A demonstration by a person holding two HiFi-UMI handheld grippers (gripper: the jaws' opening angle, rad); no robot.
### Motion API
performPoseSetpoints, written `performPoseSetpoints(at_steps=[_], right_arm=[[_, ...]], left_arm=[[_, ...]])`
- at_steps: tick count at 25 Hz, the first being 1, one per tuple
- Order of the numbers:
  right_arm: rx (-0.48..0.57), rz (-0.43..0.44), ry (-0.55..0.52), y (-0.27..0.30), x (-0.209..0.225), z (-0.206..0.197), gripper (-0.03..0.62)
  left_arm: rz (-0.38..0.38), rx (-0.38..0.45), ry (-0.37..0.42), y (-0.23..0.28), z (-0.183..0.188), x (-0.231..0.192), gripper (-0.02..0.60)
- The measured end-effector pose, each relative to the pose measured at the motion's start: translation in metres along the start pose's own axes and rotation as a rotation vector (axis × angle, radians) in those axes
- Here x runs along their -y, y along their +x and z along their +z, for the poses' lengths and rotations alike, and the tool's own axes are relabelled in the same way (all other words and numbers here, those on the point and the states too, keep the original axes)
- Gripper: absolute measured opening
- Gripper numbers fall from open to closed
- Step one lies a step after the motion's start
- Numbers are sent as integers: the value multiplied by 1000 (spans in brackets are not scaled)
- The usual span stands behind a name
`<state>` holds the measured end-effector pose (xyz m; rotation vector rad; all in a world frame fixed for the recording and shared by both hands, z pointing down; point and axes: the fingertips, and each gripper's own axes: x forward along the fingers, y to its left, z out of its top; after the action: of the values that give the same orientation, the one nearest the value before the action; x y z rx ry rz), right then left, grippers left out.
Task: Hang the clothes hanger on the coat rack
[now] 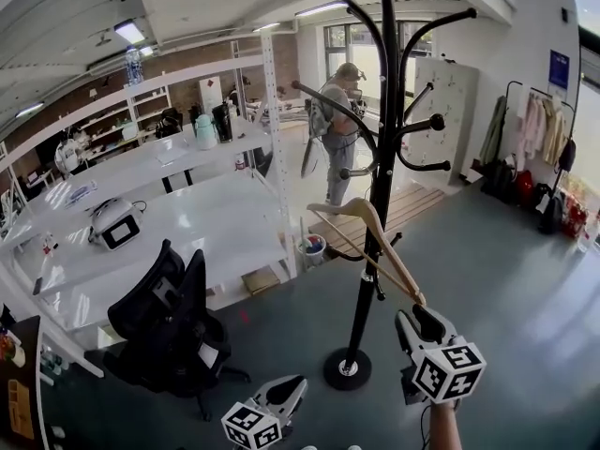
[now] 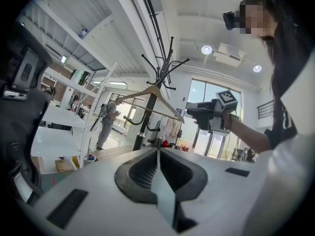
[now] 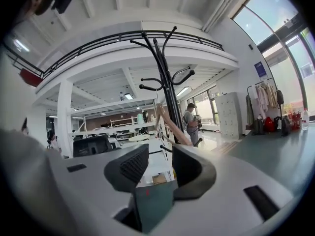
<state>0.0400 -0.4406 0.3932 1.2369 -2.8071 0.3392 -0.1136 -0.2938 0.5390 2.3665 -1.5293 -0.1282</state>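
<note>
Both of my tools are empty. The right hand-held gripper [image 1: 419,317] has its jaws spread wide with nothing between them, and it sits close under the low end of the wooden clothes hanger [image 1: 370,237], which lies toward its 11 o'clock. The left hand-held gripper [image 1: 292,385], at 7 o'clock in the head view, has its jaws pressed together. The clothes hanger hangs tilted about mid-height on the black coat rack [image 1: 386,139], with one arm sloping down toward 5 o'clock.

Hanger [image 1: 339,208] hook indistinct against rack pole [image 1: 383,157]
</note>
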Motion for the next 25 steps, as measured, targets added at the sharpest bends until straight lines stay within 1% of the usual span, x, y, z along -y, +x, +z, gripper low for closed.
performPoseSetpoints(at_steps=[4,7,10,14,19,25], right_arm=[[-60,-20,30,-11,-15,-35,135],[-103,-43,42,-16,-31,-63,135],[-114,-80,76,-23,-44,-89,135],[-135,-122,128,-39,-65,-117,135],[-175,-175,165,-68,-84,-147,135],[-200,-205,220,-107,-108,-172,135]], left_arm=[[-82,-20,-3,6,-2,4,3],[-138,-40,9,6,-3,2,3],[-194,-70,32,5,-10,-4,3],[-272,-101,34,2,-15,-1,3],[-368,-129,30,2,-23,24,3],[-458,-139,41,-6,-27,62,3]])
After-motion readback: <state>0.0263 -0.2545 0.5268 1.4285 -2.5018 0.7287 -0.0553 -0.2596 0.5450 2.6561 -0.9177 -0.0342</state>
